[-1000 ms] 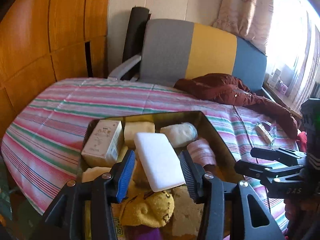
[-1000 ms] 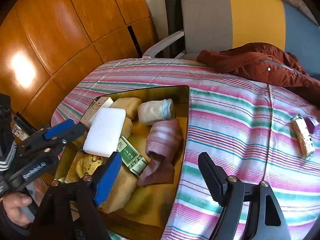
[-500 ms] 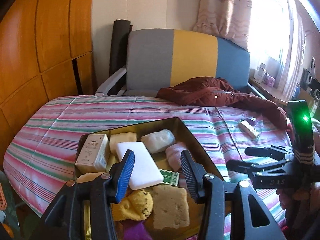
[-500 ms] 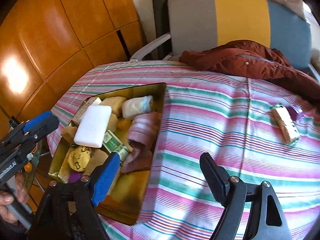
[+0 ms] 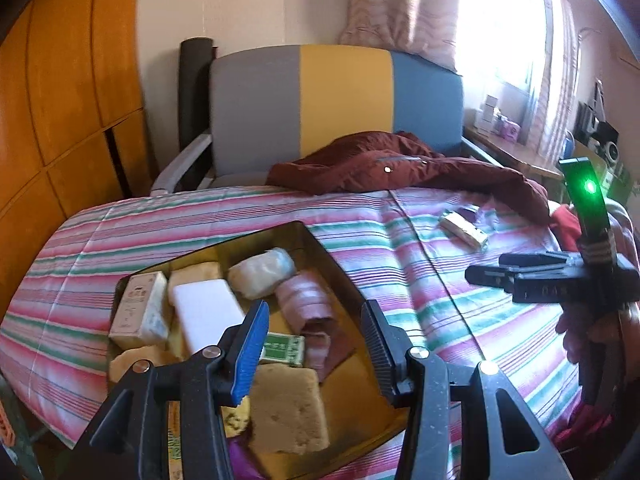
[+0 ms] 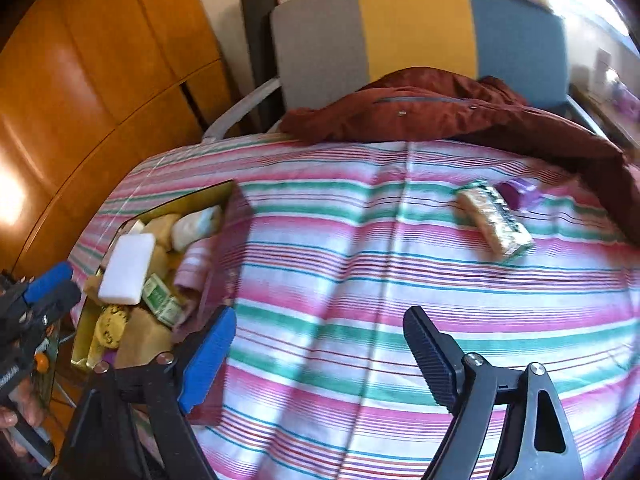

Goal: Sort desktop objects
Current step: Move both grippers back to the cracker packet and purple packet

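Observation:
A gold tin tray [image 5: 316,236] on the striped tablecloth holds a white block [image 5: 204,308], a small carton [image 5: 140,312], a rolled white cloth [image 5: 262,268], a pink striped cloth [image 5: 304,300], a green packet [image 5: 282,348] and a yellow sponge [image 5: 286,408]. My left gripper [image 5: 314,320] hovers open above the tray's near end, holding nothing. Right of the tray [image 6: 230,194], my right gripper [image 6: 320,320] is over bare cloth, its jaws opening and empty. A wrapped bar [image 6: 494,220] and a purple item [image 6: 520,194] lie far right.
A dark red jacket [image 6: 440,112] is draped over the table's far edge and right side. Behind it stands a grey, yellow and blue chair [image 5: 300,108]. Wooden panels line the left wall. A hand [image 6: 20,412] holds the left gripper at the table's left edge.
The right gripper moved right, off the tray and over the tablecloth, and its jaws widened. The left gripper drew back from the white block and shifted right, opening unchanged.

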`<state>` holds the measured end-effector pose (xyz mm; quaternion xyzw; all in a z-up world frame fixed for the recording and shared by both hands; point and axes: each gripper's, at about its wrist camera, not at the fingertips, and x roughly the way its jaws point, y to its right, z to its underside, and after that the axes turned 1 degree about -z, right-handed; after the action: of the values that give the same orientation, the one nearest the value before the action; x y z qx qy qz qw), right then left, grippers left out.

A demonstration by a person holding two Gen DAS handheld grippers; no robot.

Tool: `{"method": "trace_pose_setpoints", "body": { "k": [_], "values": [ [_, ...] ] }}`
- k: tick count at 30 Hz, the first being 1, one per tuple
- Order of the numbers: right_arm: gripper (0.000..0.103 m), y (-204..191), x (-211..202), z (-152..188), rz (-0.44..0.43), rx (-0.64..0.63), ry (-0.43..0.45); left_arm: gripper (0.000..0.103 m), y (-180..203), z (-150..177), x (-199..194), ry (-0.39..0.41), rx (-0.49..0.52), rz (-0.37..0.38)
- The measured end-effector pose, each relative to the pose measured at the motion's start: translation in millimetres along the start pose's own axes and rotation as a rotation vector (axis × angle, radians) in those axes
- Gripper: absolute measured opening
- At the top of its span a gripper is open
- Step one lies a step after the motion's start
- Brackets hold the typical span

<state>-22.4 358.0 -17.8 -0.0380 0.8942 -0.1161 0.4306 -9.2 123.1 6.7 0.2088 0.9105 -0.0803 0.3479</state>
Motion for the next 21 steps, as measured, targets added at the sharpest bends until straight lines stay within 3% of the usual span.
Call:
{"method": "trace_pose_setpoints", "body": {
  "k": [21],
  "values": [
    [0.098,116.6,-22.7,-15.4,0.114,0.233,0.062,0.049,72.6,-12.6,38.4,-0.07,0.136,0.096]
  ]
}}
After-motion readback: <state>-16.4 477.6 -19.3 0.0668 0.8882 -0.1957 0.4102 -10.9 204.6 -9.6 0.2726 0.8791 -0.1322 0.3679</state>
